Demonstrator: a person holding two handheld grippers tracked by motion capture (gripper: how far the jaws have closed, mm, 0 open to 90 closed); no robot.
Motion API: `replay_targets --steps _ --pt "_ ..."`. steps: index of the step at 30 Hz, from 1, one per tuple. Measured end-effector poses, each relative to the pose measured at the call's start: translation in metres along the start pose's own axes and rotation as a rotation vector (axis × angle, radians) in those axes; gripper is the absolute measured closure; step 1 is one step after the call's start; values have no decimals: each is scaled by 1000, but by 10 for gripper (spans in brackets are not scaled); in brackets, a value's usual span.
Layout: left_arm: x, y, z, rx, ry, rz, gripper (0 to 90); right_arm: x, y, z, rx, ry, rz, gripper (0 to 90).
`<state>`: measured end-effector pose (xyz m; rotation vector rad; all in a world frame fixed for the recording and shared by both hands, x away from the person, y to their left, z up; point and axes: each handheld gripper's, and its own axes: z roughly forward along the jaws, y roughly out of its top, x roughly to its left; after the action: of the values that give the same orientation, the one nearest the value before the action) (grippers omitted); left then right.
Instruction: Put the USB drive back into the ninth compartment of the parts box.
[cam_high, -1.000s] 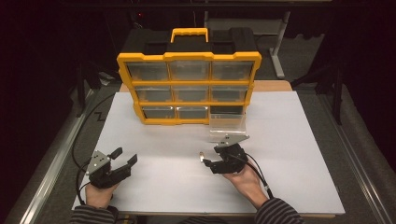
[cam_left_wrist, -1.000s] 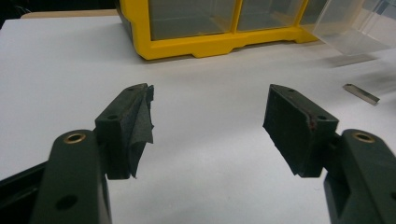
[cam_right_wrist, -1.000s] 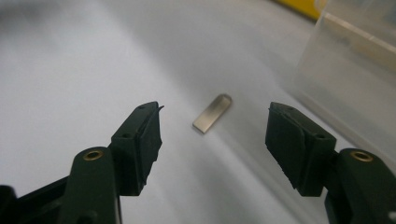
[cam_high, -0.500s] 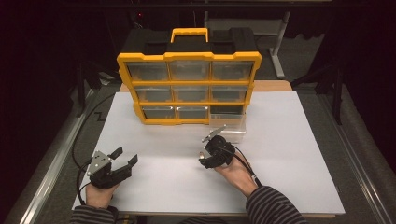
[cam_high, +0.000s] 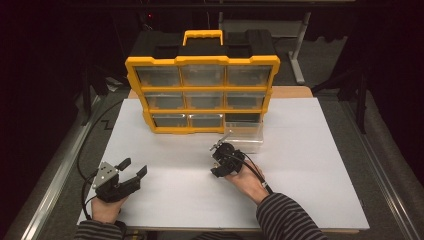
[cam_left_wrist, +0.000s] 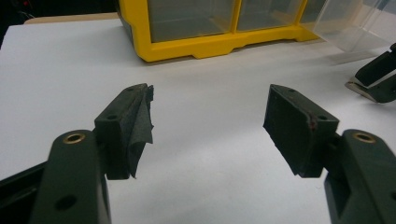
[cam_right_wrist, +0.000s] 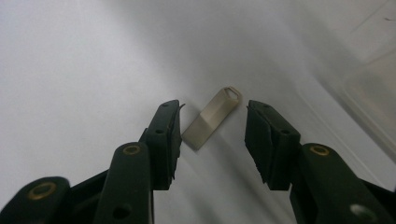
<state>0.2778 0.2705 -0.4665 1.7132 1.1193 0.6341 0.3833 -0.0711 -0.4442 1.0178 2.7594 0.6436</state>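
A small silver metal USB stick (cam_right_wrist: 212, 117) lies flat on the white desk (cam_high: 320, 165), between the fingers (cam_right_wrist: 164, 135) of the right gripper (cam_high: 223, 161), which has moved in from the right toward desk centre. Its jaws have just been closing, now at a narrow gap, pads not yet touching the stick; pickup looks imminent. Just beyond sits a clear plastic drawer (cam_high: 245, 134), pulled from the yellow-framed organiser w/ clear drawers (cam_high: 202, 92). The left gripper (cam_high: 127, 176) rests near the desk's front-left corner, fingers wide, empty.

One camera looks down from above the table (cam_high: 310, 150); two ride low on the grippers, sharing its white top.
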Motion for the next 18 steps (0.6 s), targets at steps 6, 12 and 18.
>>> replay_targets --steps 6,12,18 --pt "0 0 0 3 -5 4 329 3 2 1 7 -28 -37 619" --pt "0 0 1 0 -6 0 329 6 2 2 8 -26 -76 720" --pt "0 0 1 3 -3 -3 329 5 1 1 9 -4 -76 795"
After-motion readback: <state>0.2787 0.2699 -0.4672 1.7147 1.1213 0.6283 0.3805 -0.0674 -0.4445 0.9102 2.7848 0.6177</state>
